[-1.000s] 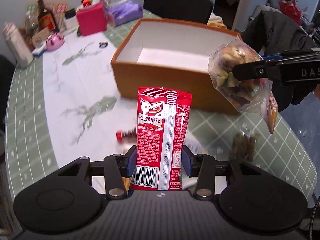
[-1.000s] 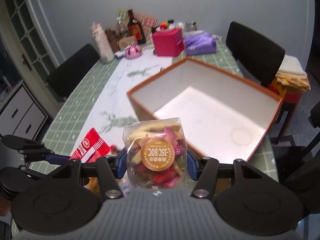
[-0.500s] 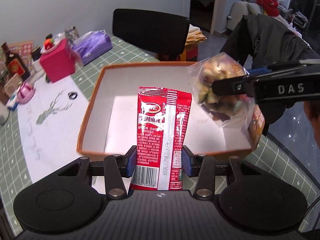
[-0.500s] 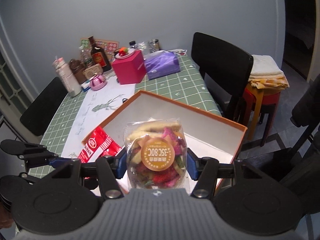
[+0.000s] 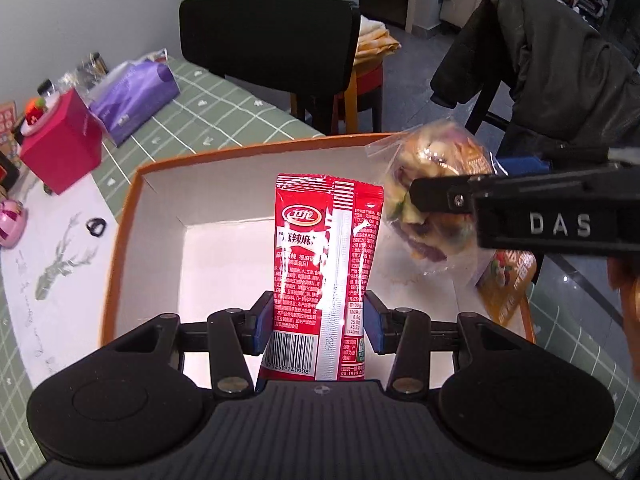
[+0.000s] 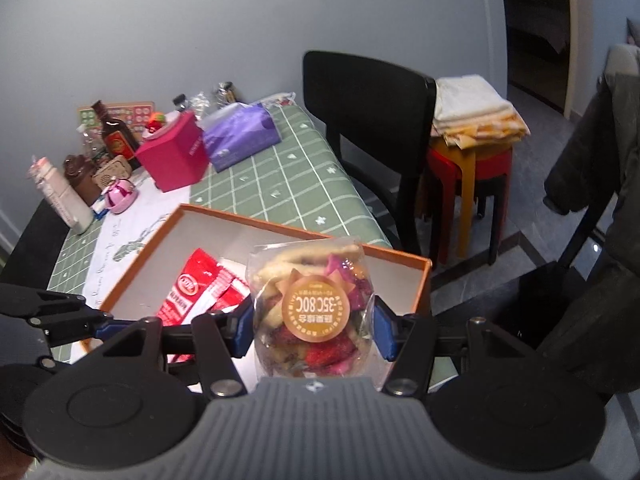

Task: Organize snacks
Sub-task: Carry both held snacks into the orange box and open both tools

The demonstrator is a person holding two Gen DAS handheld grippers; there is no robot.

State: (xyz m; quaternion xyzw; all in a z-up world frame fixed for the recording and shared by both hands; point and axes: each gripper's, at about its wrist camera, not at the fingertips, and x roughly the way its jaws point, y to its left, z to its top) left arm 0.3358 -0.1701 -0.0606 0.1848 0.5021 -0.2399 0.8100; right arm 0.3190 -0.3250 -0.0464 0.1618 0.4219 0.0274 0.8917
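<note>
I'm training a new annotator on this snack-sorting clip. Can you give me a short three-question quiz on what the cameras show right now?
1. True or false: the orange box already has a snack lying on its floor.
2. What does the left gripper hold?
A. purple tissue pack
B. red snack packet
C. pink box
3. Fill in: the right gripper is shut on a clear ____ with an orange round sticker.

Key
1. False: the visible floor is bare; both snacks hang above it.
2. B, the red snack packet.
3. Bag of mixed snacks.
</note>
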